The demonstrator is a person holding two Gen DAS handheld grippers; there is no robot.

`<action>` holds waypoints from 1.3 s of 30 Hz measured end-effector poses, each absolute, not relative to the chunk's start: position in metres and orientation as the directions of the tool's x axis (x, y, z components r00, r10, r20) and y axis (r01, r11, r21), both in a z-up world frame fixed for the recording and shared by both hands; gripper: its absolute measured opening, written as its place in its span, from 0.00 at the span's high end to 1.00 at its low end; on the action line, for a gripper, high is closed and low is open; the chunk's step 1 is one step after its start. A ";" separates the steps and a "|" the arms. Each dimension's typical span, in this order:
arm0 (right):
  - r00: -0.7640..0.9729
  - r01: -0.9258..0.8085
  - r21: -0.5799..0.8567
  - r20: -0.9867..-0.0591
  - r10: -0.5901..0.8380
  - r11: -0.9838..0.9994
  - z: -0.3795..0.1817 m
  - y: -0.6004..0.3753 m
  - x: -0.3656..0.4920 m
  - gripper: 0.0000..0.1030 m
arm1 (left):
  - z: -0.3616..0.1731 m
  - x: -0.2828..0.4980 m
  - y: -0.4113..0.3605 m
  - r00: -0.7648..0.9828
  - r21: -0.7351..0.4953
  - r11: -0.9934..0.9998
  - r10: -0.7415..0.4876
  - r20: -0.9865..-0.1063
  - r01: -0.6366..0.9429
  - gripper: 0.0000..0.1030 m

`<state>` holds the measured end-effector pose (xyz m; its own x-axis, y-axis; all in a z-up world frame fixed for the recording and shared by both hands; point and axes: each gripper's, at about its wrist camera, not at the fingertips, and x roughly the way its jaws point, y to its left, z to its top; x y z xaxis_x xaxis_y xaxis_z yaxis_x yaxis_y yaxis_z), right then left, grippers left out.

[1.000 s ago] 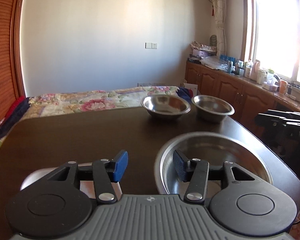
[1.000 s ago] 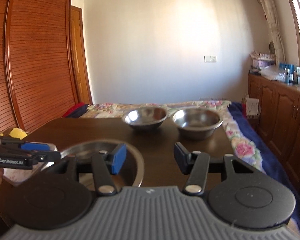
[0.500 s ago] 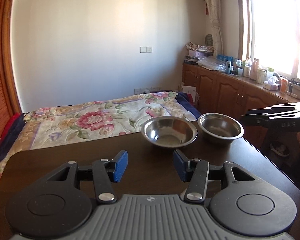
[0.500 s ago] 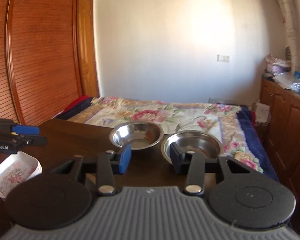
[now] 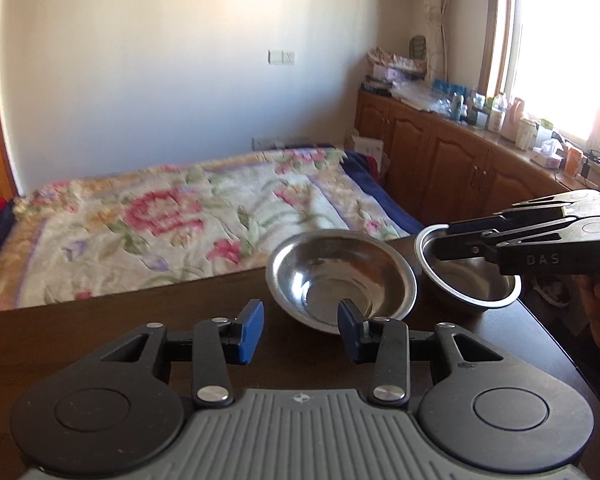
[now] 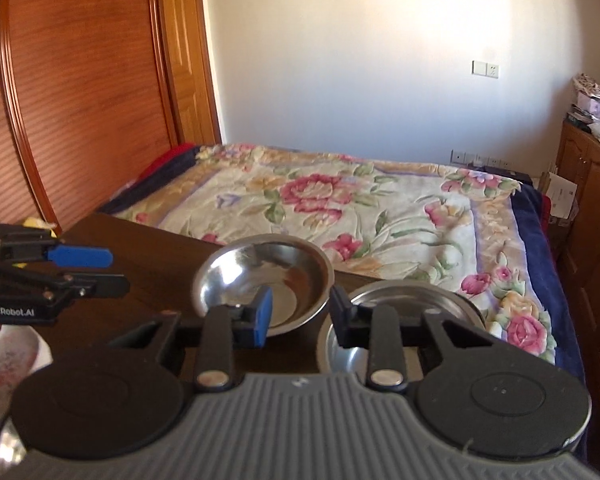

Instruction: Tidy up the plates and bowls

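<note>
Now both hands have pushed across the dark table (image 5: 100,320) toward its far edge, leaving the big basin behind; two steel bowls sit side by side there. Left gripper (image 5: 300,330) faces the left bowl (image 5: 340,276) at 12 o'clock, right gripper (image 6: 298,316) hovers at the right bowl (image 6: 404,304); both sets of jaws have just been closing, part-spread, nothing pinched yet, so stacking them likely starts next

A home bedroom: floral-quilted bed (image 6: 340,208), wooden wardrobe (image 6: 80,92), cabinets (image 5: 452,164).

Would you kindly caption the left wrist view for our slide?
Left gripper open, nearing a steel bowl; right gripper over a second bowl.
</note>
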<state>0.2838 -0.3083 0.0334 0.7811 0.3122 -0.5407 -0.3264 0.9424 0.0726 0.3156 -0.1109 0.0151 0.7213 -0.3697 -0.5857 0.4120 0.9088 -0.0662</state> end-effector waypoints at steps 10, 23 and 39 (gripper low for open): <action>0.743 -0.333 0.041 -0.603 0.289 0.942 0.021 -0.299 0.327 0.74 | 0.002 0.355 -0.124 0.682 -0.086 0.907 -0.369 -0.632 0.411 0.61; 0.696 -0.354 -0.001 -0.668 0.263 0.935 0.011 -0.281 0.357 0.74 | -0.015 0.371 -0.126 0.647 -0.109 0.909 -0.366 -0.669 0.402 0.61; 0.646 -0.336 0.047 -0.715 0.267 0.941 0.000 -0.274 0.366 0.75 | -0.021 0.380 -0.111 0.621 -0.151 0.916 -0.366 -0.693 0.371 0.80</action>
<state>0.3664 -0.2736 -0.0004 0.6461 0.2665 -0.7152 -0.3358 0.9407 0.0472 0.3795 -0.1108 -0.0205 0.6211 -0.3657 -0.6932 0.3712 0.9162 -0.1508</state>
